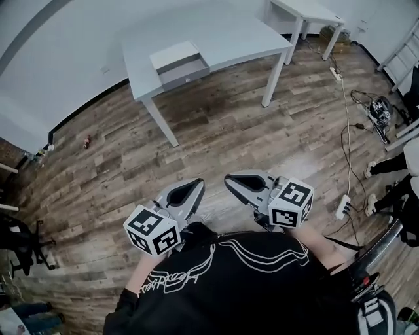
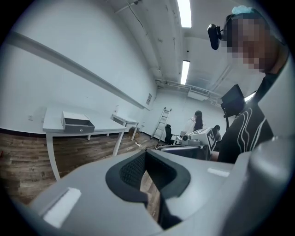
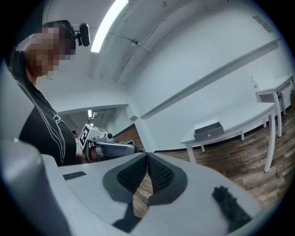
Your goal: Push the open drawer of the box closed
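A small white box (image 1: 175,57) stands on the grey table (image 1: 229,39) across the room, and its grey drawer (image 1: 185,70) is pulled out toward me. The box also shows far off in the left gripper view (image 2: 76,121) and in the right gripper view (image 3: 208,129). Both grippers are held close to my chest, far from the table. My left gripper (image 1: 198,185) is shut and holds nothing; its tips meet (image 2: 145,152). My right gripper (image 1: 228,180) is likewise shut and holds nothing, with the tips together (image 3: 147,154).
Wood-plank floor lies between me and the table. A second white table (image 1: 308,13) stands at the back right. A power strip (image 1: 342,206) and cables lie on the floor at right, near a ladder (image 1: 402,52) and people's feet. A dark chair (image 1: 19,242) is at left.
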